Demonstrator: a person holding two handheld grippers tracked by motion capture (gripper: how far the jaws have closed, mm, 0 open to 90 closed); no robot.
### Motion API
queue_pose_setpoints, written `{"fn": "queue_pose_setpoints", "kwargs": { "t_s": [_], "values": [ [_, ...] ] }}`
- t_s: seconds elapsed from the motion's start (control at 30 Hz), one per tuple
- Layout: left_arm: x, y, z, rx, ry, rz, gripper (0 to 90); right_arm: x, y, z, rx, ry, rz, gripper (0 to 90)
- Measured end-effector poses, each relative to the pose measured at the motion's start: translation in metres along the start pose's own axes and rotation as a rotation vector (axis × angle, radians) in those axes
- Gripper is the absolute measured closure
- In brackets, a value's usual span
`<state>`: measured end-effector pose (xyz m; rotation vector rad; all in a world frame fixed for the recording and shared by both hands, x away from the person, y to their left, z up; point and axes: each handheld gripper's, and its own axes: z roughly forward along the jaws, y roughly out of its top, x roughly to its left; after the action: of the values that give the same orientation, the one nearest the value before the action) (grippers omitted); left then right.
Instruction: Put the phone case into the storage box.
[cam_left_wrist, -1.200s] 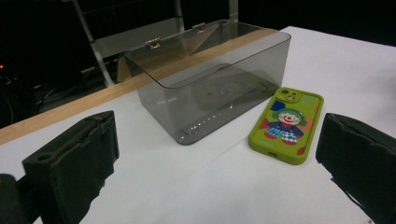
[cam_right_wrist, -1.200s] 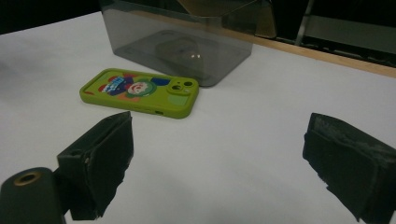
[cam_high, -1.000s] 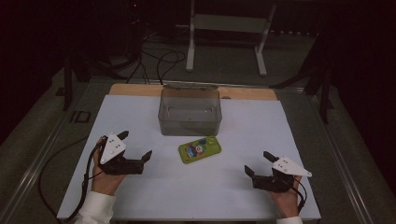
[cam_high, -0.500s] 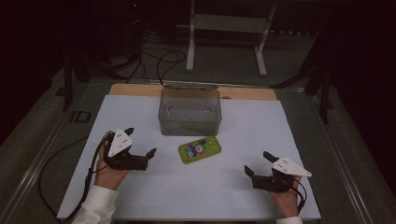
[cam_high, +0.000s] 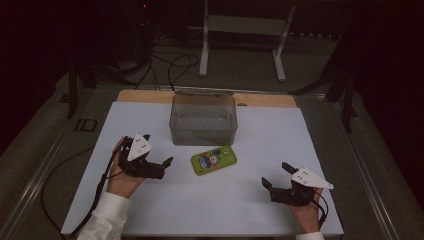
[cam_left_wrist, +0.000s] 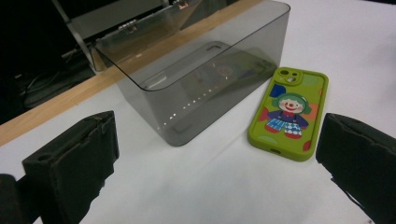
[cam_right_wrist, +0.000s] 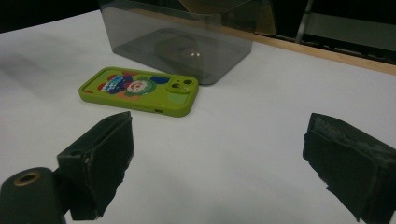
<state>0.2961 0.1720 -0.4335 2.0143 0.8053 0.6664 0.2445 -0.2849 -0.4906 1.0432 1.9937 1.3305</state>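
We see the right gripper (cam_high: 276, 176) nearest, low on the white table (cam_high: 250, 210), jaws spread wide, holding nothing. Left gripper (cam_high: 161, 161) sits a bit farther in, jaws also apart & empty, near the green phone (cam_high: 214, 160), which lies flat w/ clown case up, btwn both grippers. Just beyond it stands the smoky plastic bin (cam_high: 203, 120).

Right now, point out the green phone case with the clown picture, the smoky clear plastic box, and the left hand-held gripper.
green clown-print phone case (cam_left_wrist: 288, 112): left gripper view, clown picture.
smoky clear plastic box (cam_high: 202, 131): high view, front wall.
left hand-held gripper (cam_high: 166, 165): high view, between its open fingertips.
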Motion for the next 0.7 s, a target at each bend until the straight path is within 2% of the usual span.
{"fn": "queue_pose_setpoints", "kwargs": {
  "t_s": [0.33, 0.57, 0.7],
  "values": [
    [-0.002, 0.005, 0.011, 0.035, -0.021, 0.03, 0.0, 0.0, 0.0, 0.001, 0.003, 0.001, -0.001, 9.0],
    [-0.008, 0.015, 0.021, 0.064, -0.042, 0.088, 0.0, 0.0, -0.001, 0.001, 0.002, 0.004, -0.001, 9.0],
    [-0.011, 0.018, 0.028, 0.069, -0.053, 0.092, 0.0, -0.001, 0.0, 0.001, 0.003, 0.005, -0.001, 9.0]
  ]
}}
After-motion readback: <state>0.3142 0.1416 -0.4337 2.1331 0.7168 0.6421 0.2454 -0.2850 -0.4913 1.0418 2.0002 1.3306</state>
